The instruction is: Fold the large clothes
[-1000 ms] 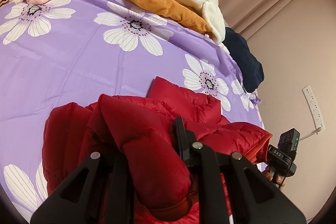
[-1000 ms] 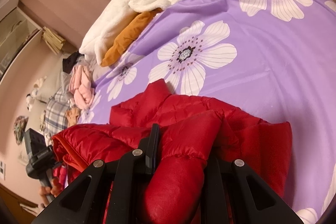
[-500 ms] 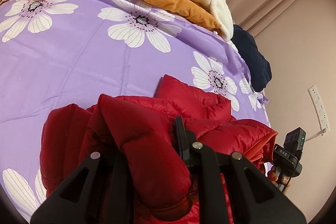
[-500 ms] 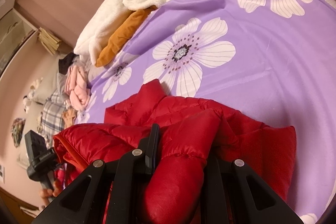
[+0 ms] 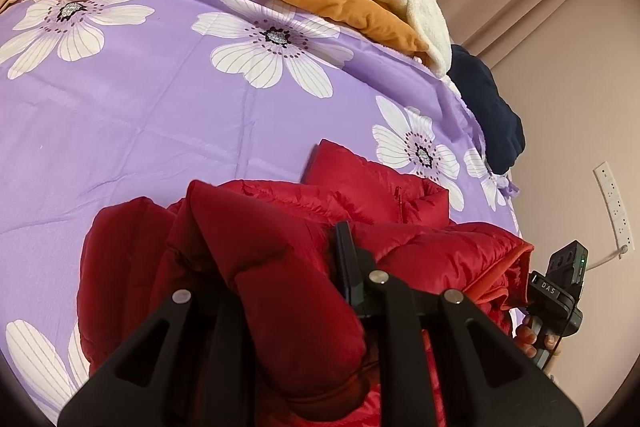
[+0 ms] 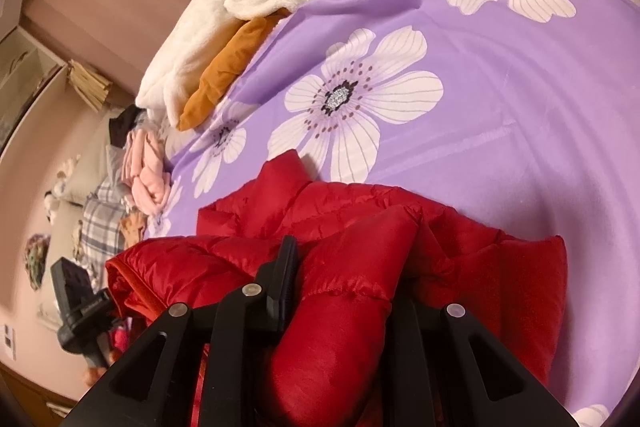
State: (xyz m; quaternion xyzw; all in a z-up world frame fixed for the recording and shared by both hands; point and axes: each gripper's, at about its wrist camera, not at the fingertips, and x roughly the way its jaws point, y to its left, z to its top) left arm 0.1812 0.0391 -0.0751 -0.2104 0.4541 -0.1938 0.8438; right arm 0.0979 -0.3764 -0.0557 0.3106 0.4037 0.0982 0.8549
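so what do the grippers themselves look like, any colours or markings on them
Both are matte black plastic. The left gripper has two angular triangular arms with cut-outs and round silver pivot pins; the right gripper matches. Seen from the left wrist view, the right one's handle unit bears white "DAS" lettering and a small green light. No sleeves or cables show.

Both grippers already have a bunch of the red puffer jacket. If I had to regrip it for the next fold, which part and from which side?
Judging from both wrist views, take the red puffer jacket by its stand-up collar corner, coming from the bed's far side. It is the thinnest edge and lies on open purple sheet; the padded rolls the left gripper and right gripper hold are bulky.
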